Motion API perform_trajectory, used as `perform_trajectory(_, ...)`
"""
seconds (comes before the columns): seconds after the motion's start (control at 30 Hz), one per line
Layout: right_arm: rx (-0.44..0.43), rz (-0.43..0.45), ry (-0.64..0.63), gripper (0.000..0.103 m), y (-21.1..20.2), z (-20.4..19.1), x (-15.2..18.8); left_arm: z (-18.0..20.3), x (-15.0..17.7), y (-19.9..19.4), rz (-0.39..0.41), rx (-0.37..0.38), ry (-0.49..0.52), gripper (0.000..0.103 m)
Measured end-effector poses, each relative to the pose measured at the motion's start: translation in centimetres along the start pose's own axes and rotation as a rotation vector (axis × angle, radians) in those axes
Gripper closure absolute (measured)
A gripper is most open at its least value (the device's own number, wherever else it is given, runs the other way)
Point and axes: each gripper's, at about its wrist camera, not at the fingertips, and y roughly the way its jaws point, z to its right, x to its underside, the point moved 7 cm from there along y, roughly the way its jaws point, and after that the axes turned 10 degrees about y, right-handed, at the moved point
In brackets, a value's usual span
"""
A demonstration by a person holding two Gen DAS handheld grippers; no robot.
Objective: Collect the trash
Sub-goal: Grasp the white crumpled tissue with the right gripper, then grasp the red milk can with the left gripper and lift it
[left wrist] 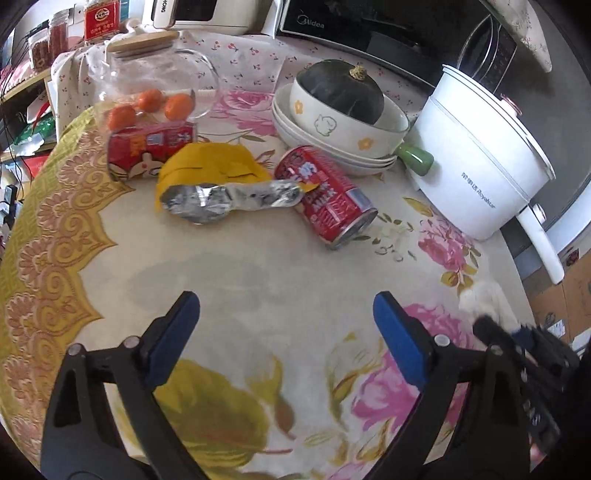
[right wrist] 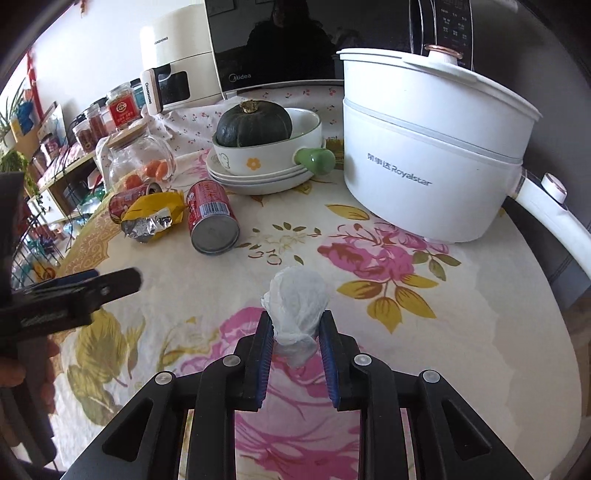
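Observation:
My right gripper (right wrist: pixel 296 320) is shut on a crumpled white tissue (right wrist: pixel 297 295), held just above the flowered tablecloth (right wrist: pixel 369 332). In the left wrist view the tissue (left wrist: pixel 480 295) shows as a white blur at the right edge. My left gripper (left wrist: pixel 286 301) stands open with nothing between its blue pads, over bare cloth. Ahead of it lie a red can (left wrist: pixel 328 199) on its side, a torn yellow snack bag (left wrist: pixel 210 177) with a foil lining, and a second red can (left wrist: pixel 147 147) behind the bag. The right wrist view shows the nearer can (right wrist: pixel 210 218) and the bag (right wrist: pixel 155 218) at far left.
A white electric pot (left wrist: pixel 480 155) with a long handle stands at the right. Stacked plates (left wrist: pixel 332 155) carry a bowl with a dark green squash (left wrist: pixel 340 88). A glass jar (left wrist: pixel 155 85) of orange fruit sits behind the cans. A microwave (left wrist: pixel 369 22) lines the back.

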Motion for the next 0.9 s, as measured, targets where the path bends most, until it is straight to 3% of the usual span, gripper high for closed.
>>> perform_trajectory(0.2, 0.004, 0.005, -0.031, 0.078, -1.5, 2.3, 0.8, 3.5, -3.3, 3.1, 0.049, -0.049, -0.029, 0.012)
perform_trajectory(0.43, 0.040, -0.022, -0.045, 0.078, -1.6, 4.9, 2.5, 3.4, -5.3, 5.6, 0.081, -0.148, -0.082, 0.017)
perform_trajectory(0.47, 0.045, -0.022, -0.043, 0.078, -1.6, 5.2, 2.5, 3.4, -5.4, 5.9, 0.077, -0.156, -0.075, 0.022)
perform_trajectory(0.63, 0.051, -0.022, -0.036, 0.078, -1.9, 5.9, 2.7, 2.6, -5.0, 7.0, 0.050, -0.106, -0.092, 0.041)
perform_trajectory(0.9, 0.069, -0.030, -0.037, 0.078, -2.9, 5.4, 3.0, 2.5, -3.1, 4.9, 0.025, 0.001, 0.001, 0.042)
